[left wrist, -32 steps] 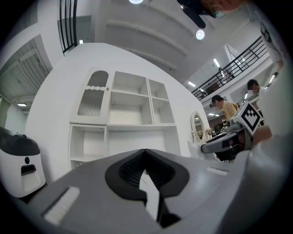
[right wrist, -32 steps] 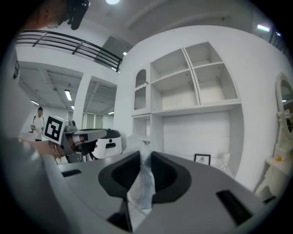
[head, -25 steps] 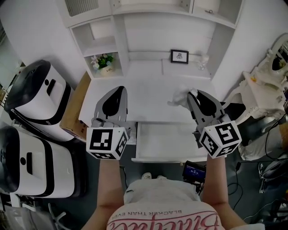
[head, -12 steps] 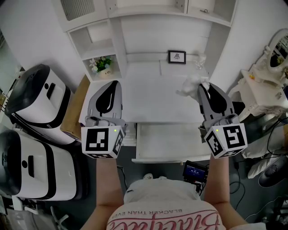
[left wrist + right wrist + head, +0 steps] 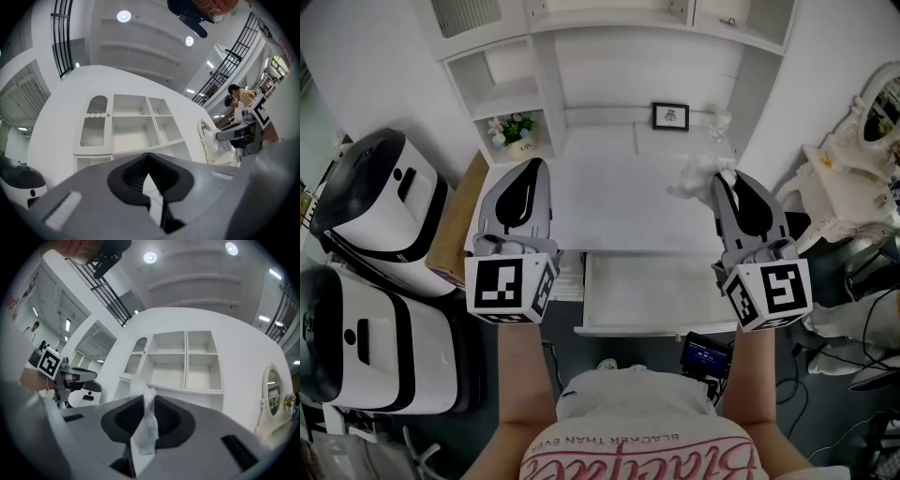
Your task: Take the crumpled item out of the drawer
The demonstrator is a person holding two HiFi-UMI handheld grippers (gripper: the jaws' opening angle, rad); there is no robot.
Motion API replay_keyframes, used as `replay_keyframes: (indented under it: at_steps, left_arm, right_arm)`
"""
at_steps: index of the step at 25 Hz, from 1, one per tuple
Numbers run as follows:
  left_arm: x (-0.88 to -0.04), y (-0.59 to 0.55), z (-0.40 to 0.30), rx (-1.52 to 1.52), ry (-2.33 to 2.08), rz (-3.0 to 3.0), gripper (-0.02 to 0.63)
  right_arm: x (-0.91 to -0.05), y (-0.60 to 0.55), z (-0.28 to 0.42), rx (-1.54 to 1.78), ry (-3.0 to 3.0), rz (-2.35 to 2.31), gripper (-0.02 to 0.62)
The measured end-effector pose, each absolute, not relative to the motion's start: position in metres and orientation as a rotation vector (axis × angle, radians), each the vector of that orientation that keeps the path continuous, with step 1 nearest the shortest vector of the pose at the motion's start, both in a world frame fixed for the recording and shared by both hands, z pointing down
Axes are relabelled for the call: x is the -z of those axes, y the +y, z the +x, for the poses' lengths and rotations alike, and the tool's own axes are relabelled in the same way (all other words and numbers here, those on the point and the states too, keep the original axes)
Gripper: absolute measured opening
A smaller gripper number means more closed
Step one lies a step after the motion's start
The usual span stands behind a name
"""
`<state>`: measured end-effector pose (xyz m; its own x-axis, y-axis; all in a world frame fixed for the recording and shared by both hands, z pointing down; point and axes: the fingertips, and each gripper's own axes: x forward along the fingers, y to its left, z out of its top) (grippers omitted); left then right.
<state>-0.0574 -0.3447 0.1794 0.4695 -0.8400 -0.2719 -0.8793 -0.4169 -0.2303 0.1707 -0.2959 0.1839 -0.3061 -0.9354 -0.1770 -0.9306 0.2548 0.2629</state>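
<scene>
White drawer [image 5: 647, 295] stands pulled out at lower centre, its front edge close to the person and easy to bump. Beyond it, the right tongs [image 5: 727, 184] pinch the crumpled item [image 5: 697, 176] by a thin fold above the worktop's [image 5: 609, 197] right side. So slight a hold could probably slip. The left tongs [image 5: 532, 169] are clenched and empty. The middle worktop is free, but a framed picture [image 5: 672, 116] and a figurine [image 5: 719, 126] crowd the far edge.
</scene>
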Motion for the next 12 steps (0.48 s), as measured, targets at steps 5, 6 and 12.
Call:
replay_keyframes:
  at_steps: [5,6,12]
  left_arm:
    - [-0.1804,-0.3456,-0.0569,-0.160,1.456,-2.386,0.009]
    - [-0.1808,-0.3459,-0.0571,-0.160,1.456,-2.387,0.009]
    - [-0.1825,-0.3469,-0.0588,-0.158,1.455,-2.395,0.009]
  right_arm:
    - [-0.1845,-0.2949,0.1654,0.525,-2.456,1.821,0.075]
    - [-0.1848,-0.2950,0.1646,0.527,-2.453,1.819,0.075]
    - [-0.1835,-0.2938,0.1616,0.535,-2.444,1.823,0.075]
